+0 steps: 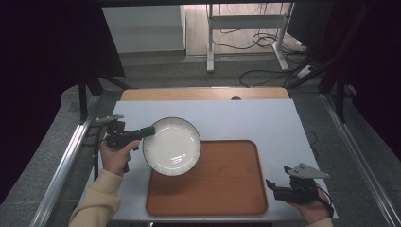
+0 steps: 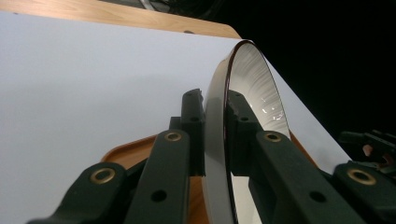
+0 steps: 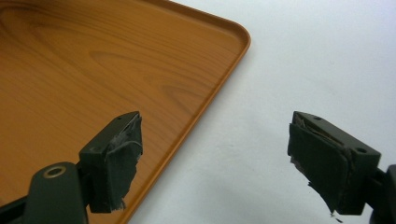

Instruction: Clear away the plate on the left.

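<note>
Above the left end of the wood-grain orange tray (image 1: 227,189), we hold the round white ceramic plate with a dark ribbed rim (image 1: 172,146) by its left edge, the left gripper (image 2: 215,135) with fingers (image 2: 192,122) pinching that rim. Our right gripper (image 3: 215,161) rests on the white counter (image 1: 265,120) beside the tray's right edge, fingers (image 3: 116,158) spread wide around nothing.

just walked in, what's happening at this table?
A person is working with a hand-held gripper in each hand. The left hand-held gripper is shut on the rim of a round white plate with a dark ribbed edge, holding it over the near left part of a brown wood-grain tray on the white table. The right hand-held gripper sits open and empty by the tray's right edge.
</note>
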Motion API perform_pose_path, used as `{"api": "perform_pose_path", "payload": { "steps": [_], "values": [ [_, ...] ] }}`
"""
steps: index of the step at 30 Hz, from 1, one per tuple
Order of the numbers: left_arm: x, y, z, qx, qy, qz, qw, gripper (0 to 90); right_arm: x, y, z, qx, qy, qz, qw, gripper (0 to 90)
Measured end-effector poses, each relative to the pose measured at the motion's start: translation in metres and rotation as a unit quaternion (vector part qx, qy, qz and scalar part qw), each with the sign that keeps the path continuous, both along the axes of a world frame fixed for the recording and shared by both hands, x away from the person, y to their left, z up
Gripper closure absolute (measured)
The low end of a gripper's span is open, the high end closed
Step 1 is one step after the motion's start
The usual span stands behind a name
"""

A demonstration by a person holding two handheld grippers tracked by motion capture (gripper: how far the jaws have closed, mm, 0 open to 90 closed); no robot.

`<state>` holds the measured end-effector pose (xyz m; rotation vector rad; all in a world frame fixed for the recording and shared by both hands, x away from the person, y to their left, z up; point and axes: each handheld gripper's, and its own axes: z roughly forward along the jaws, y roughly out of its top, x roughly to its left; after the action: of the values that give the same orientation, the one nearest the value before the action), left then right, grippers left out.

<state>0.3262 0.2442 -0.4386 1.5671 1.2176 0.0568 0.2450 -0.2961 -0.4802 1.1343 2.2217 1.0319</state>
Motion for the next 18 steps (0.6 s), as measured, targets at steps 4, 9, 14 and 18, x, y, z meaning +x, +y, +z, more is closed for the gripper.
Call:
{"api": "perform_pose_path", "payload": {
  "steps": [4, 9, 14, 18],
  "values": [
    [0.0, -0.009, 0.001, -0.003, 0.001, -0.012, 0.9999, 80.3, 0.0, 0.0, 0.0, 0.0, 0.0, 0.0, 1.0, 18.0],
    [0.0, -0.021, 0.001, -0.002, 0.005, -0.028, 0.9996, 80.3, 0.0, 0.0, 0.001, 0.0, -0.001, 0.0, 1.0, 18.0],
    [0.001, -0.034, -0.001, 0.001, 0.008, -0.042, 0.9991, 80.2, 0.0, 0.0, 0.0, 0.0, -0.001, 0.0, 1.0, 18.0],
    [0.002, -0.044, -0.004, 0.0, 0.013, -0.053, 0.9985, 80.2, 0.0, 0.0, 0.001, 0.0, 0.0, 0.001, 1.0, 18.1]
  ]
}}
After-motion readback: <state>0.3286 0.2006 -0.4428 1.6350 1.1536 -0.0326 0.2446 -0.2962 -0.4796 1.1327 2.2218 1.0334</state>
